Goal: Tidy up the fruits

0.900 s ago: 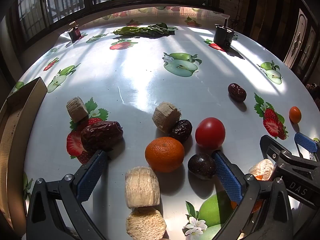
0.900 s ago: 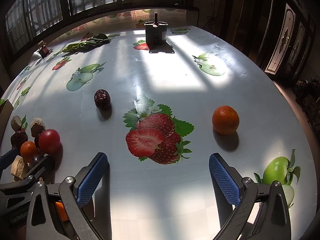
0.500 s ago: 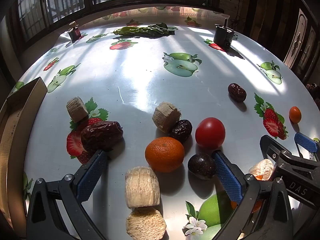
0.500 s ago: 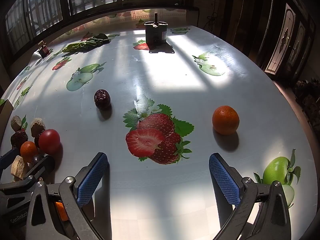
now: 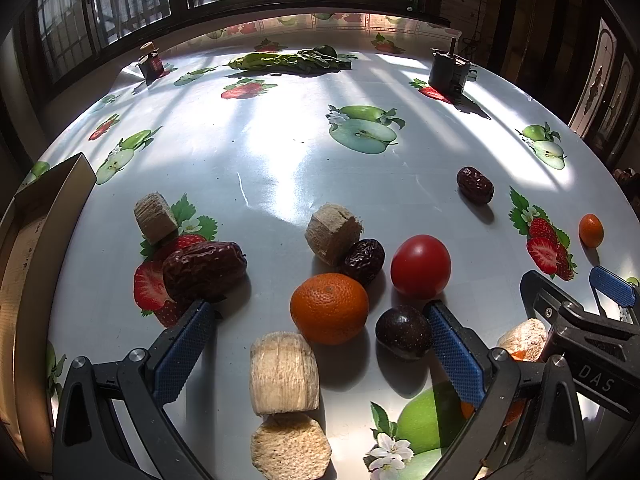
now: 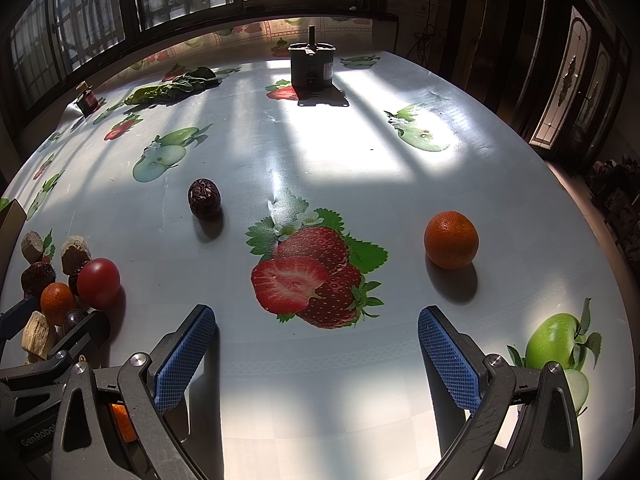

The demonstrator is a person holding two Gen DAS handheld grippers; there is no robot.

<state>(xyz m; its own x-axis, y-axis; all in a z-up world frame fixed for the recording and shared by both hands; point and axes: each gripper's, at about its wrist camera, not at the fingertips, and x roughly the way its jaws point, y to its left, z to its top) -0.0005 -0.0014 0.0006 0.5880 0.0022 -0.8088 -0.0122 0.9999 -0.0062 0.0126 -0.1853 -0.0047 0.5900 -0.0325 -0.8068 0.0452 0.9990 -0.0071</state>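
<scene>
My left gripper is open and empty, low over a cluster of fruit. Between its fingers lie an orange and a tan cut chunk. A dark plum touches the right finger, a large red date sits by the left fingertip, and a tomato and a smaller date lie just beyond. My right gripper is open and empty over a printed strawberry. A lone orange lies ahead to its right, a lone date ahead to its left.
A cardboard box stands at the table's left edge. At the far side are a dark metal motor, leafy greens and a small jar. More tan chunks lie among the fruit. The tablecloth has fruit prints.
</scene>
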